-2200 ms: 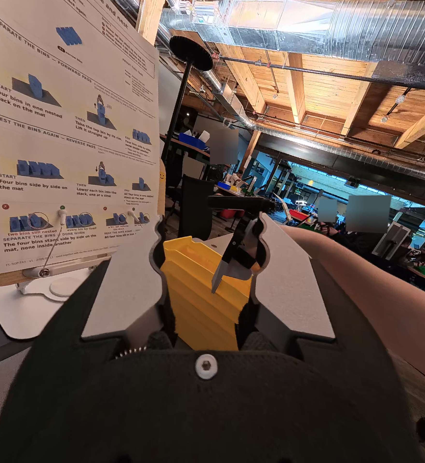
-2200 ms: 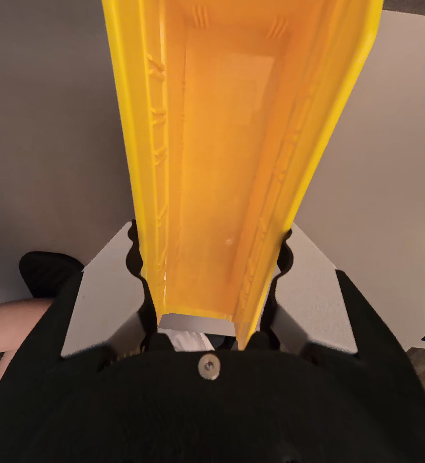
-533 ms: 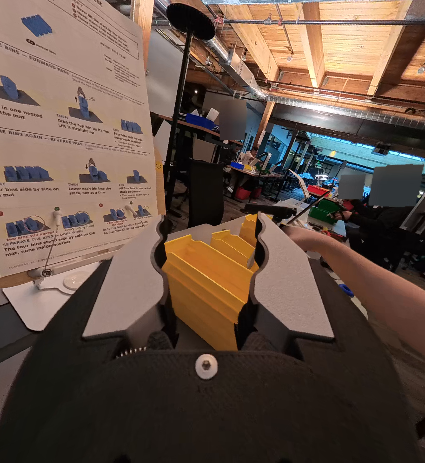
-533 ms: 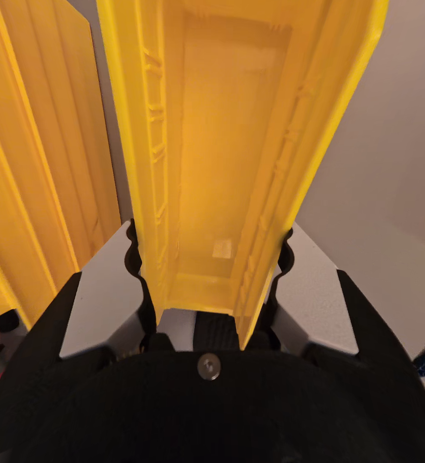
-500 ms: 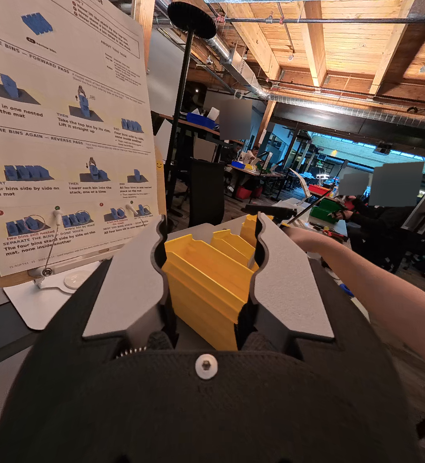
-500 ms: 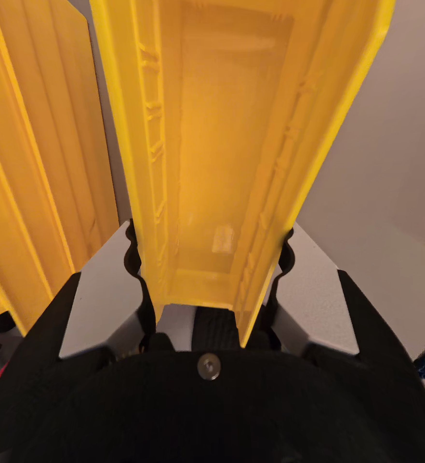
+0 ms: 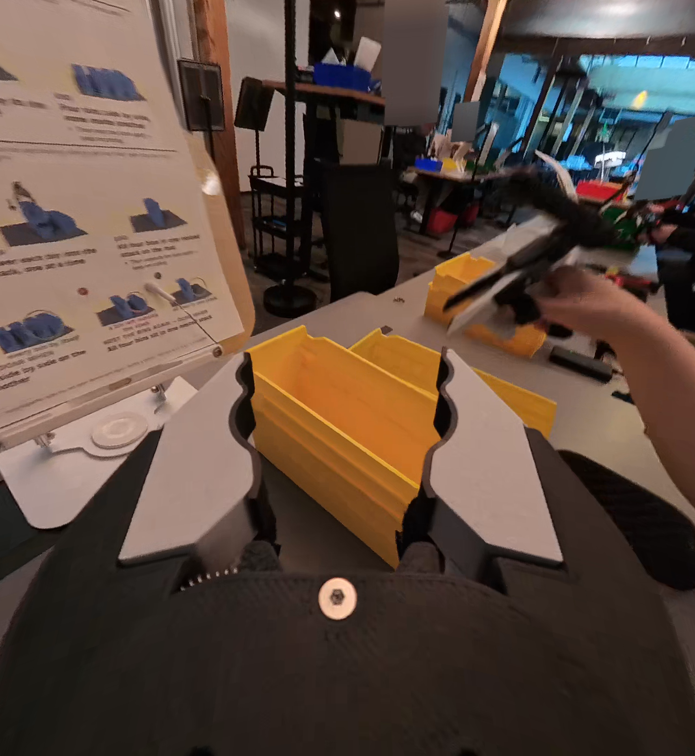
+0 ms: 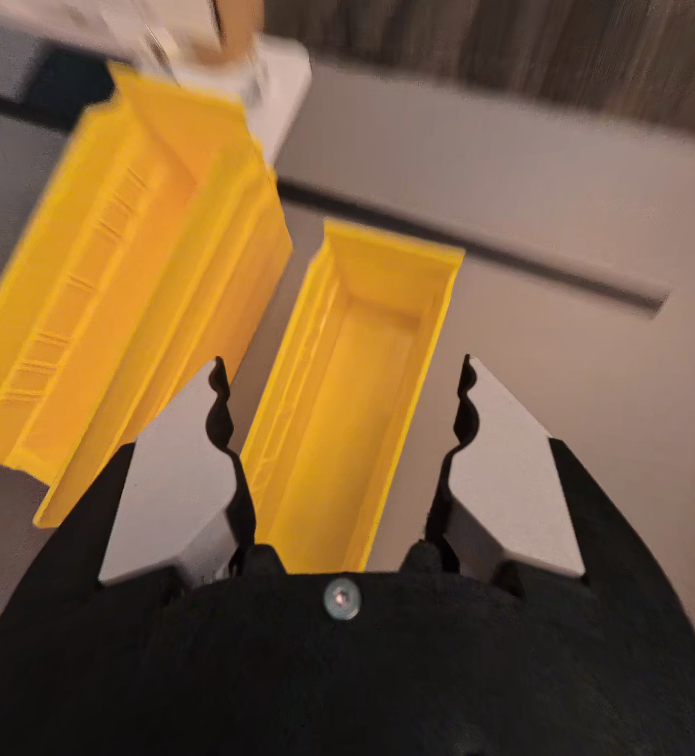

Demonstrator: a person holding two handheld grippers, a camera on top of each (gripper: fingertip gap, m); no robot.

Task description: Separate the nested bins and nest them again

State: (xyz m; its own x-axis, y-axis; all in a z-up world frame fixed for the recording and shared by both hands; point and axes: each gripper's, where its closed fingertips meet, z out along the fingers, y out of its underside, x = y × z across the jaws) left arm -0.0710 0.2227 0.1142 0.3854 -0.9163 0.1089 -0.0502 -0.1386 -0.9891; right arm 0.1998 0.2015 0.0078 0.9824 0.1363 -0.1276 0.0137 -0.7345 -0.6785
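Left tool [image 7: 344,392]: jaws spread, straddling the nearest yellow bin [image 7: 337,429] at frame centre; whether the pads press its walls cannot be told.
Right tool [image 8: 341,392]: jaws wide apart, with clear gaps on both sides between the fingers [image 8: 501,450] and the narrow yellow bin [image 8: 362,388] lying between them; it grips nothing.
Right tool in left wrist view [image 7: 513,282]: blurred, upper right of the frame, held by a hand [image 7: 591,302] above the far bin.
Nearest stack: the bin between the left jaws shows stepped side walls, as of nested bins.
Second bin [image 7: 403,360]: just right of the stack, behind the right finger.
Far bin [image 7: 464,274]: well apart, upper right on the grey worktop [image 7: 378,311].
Large bin [image 8: 125,286]: left of the narrow one in the right wrist view, blurred.
Instruction sheet [image 7: 71,204]: upper left, propped on a white stand [image 7: 92,458].
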